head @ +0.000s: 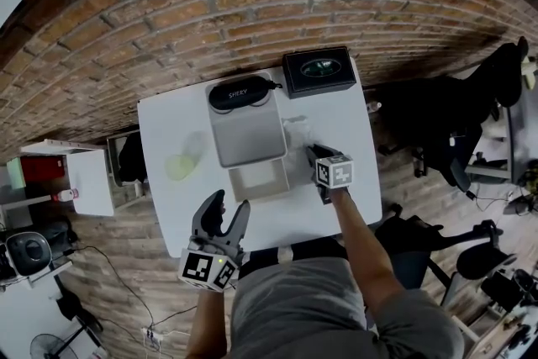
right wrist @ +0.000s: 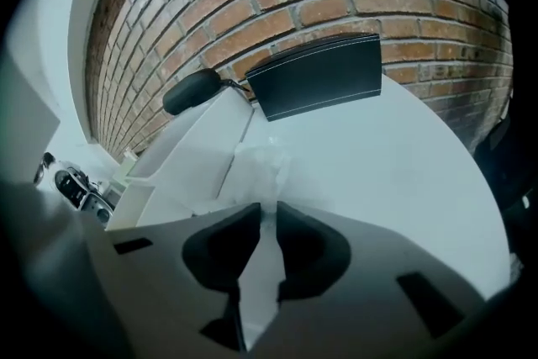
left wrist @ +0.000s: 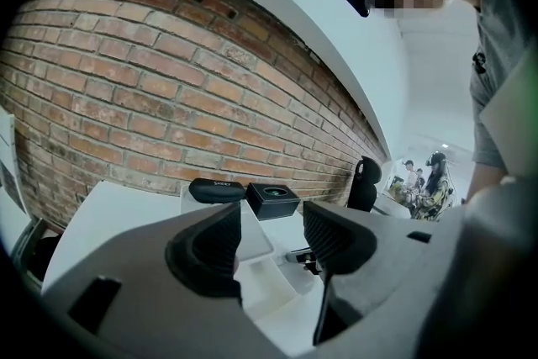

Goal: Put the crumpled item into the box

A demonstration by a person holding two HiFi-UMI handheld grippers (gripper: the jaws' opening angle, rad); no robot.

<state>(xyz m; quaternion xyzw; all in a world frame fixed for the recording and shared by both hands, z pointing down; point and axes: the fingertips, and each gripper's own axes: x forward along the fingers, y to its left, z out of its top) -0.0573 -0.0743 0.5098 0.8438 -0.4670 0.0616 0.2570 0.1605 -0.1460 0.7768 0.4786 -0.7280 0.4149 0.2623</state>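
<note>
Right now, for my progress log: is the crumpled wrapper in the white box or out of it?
Out. The crumpled wrapper lies on the table beside the white box, pinched by the right hand-held gripper.

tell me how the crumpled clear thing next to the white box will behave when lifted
Probably floppy and very light: the crumpled item looks like thin, see-through film in loose folds. It likely squashes rather than resists, since the right gripper has its jaws nearly together on it. It seems unlikely to roll.
</note>
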